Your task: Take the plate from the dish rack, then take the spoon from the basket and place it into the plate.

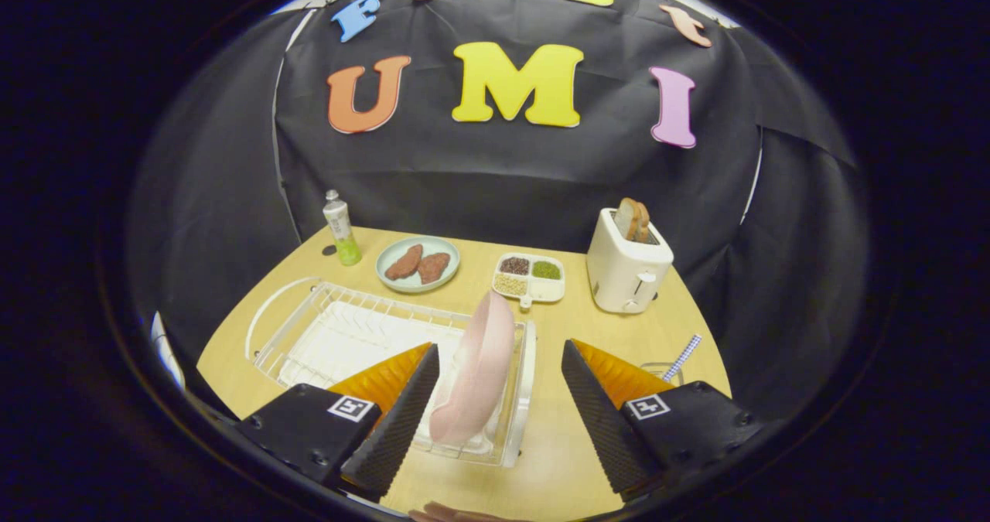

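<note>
A: Your gripper (499, 406) is spread wide, holding nothing. The pink plate (478, 371) stands on edge between the fingers, hugging the left one at 11 o'clock.

B: Its long axis?

A: Running away from you toward 12, in the near end of the dish rack (309, 329); shift a touch left, I'd say. The basket (657, 369) with the spoon (684, 357) sits at 2 o'clock

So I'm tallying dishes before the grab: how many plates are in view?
2. A pink plate stands on edge in the dish rack, between the open gripper fingers; a green plate holding food sits beyond the rack.
</note>
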